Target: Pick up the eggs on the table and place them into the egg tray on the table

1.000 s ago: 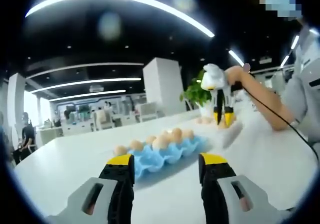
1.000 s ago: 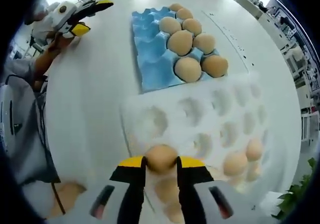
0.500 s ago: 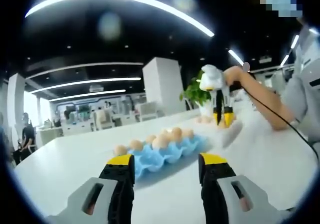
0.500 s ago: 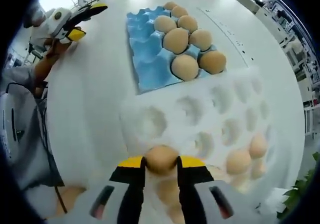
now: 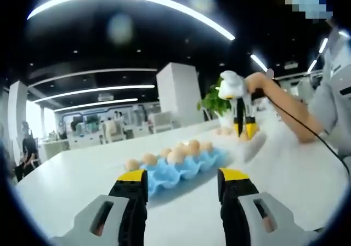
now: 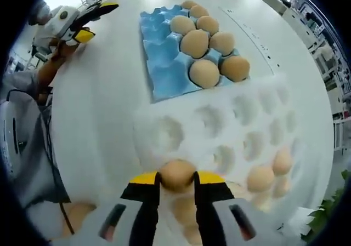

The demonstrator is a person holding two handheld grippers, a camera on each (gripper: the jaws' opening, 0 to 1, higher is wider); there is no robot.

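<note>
In the right gripper view my right gripper is shut on a brown egg, held above the near edge of a white egg tray. That tray holds a few eggs at its lower right. Beyond it lies a blue egg tray with several brown eggs along its right side. In the left gripper view my left gripper stands open low over the table, with the blue tray ahead. The right gripper hangs over the white tray there.
The white table has free room left of both trays. The left gripper sits at the far left edge in a hand. A sleeve and cable cross the right side. A potted plant stands behind the table.
The right gripper view has shifted slightly; the egg stays clamped between the jaws. The left gripper has not moved.
</note>
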